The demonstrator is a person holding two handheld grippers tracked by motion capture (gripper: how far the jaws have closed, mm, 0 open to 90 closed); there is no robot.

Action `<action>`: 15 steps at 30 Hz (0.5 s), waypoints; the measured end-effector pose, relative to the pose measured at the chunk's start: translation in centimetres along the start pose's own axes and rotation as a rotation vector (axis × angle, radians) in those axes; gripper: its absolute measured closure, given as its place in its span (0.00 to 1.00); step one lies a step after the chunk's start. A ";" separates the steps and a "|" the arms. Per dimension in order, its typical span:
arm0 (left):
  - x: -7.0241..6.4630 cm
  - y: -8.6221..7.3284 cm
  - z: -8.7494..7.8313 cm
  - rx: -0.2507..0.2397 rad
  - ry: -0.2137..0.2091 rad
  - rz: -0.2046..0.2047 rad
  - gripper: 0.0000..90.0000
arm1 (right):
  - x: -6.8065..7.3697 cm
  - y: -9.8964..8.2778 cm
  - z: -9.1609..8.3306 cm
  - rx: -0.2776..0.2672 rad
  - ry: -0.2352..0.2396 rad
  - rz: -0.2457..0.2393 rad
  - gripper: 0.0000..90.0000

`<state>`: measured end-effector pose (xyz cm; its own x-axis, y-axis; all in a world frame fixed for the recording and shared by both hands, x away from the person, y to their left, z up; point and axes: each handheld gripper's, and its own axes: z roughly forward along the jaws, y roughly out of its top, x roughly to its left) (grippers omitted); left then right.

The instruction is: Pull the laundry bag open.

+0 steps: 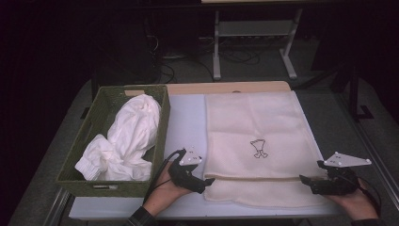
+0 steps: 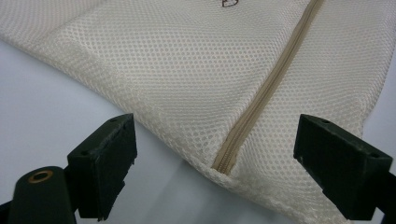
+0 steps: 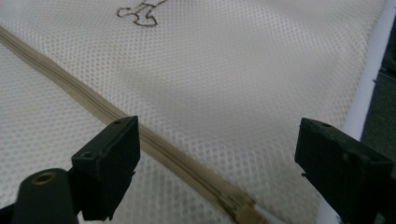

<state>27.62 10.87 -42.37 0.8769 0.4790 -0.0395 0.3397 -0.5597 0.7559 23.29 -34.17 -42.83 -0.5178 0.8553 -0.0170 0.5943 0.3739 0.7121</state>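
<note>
A cream mesh laundry bag [image 1: 256, 141] lies flat on the table, with a small dark figure printed at its middle and a tan zipper [image 2: 261, 91] running across near its front edge. My left gripper [image 1: 207, 182] is open at the bag's left edge, its jaws straddling the zipper's end [image 2: 223, 165]. My right gripper [image 1: 305, 180] is open at the bag's right edge, where the zipper [image 3: 140, 135] passes between its jaws. White clothing [image 1: 127, 139] fills a green woven basket [image 1: 94, 120] left of the bag.
The basket stands at the table's left side, close to my left hand. A strip of bare white tabletop [image 1: 186, 122] separates basket and bag. Beyond the table's far edge stand a white table frame [image 1: 254, 33] and cables on the floor.
</note>
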 end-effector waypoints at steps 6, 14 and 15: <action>-0.1 0.0 0.0 0.000 0.001 0.002 0.14 | -0.7 -1.2 -0.7 0.015 -0.016 0.029 0.15; -0.1 0.0 0.0 -0.001 0.000 -0.001 0.14 | -1.1 -2.4 -1.2 0.031 -0.012 0.063 0.16; -0.1 0.0 0.0 0.000 0.000 0.001 0.14 | -1.1 -2.5 -1.3 0.034 -0.010 0.066 0.16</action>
<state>27.58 10.80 -42.35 0.8773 0.4784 -0.0393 0.3390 -0.5596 0.7562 21.61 -36.54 -43.68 -0.4707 0.8820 0.0215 0.6473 0.3287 0.6877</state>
